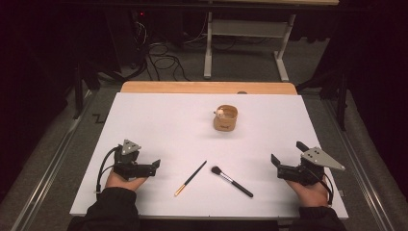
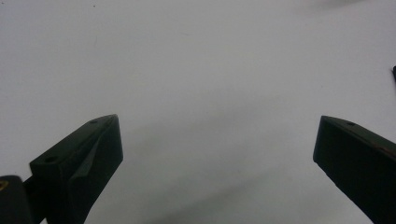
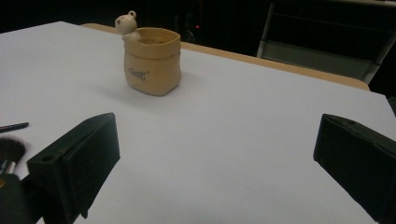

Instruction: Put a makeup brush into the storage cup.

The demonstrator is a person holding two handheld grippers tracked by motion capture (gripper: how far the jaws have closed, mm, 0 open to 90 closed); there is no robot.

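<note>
A tan sack-shaped cup [image 1: 225, 119] with a small bear figure on its rim stands upright at the middle back of the white table [image 1: 159, 120]. Two brushes lie near the front: a thin black brush with a gold end [image 1: 190, 178] and a thicker makeup brush with dark bristles [image 1: 231, 181]. My left gripper [image 1: 146, 162] rests at the front left, open, with bare table between its jaws [image 2: 217, 140]. My right gripper [image 1: 287, 153] rests at the front right, open and holding nothing [image 3: 217, 140]. It faces the cup [image 3: 152, 61], with the bristles [image 3: 9, 150] at the left edge of its view.
A wooden strip [image 1: 207, 87] runs along the table's far edge. Beyond it stand a white desk frame [image 1: 245, 43] and cables on the floor [image 1: 161, 60]. Metal rails [image 1: 53, 159] flank the table on both sides.
</note>
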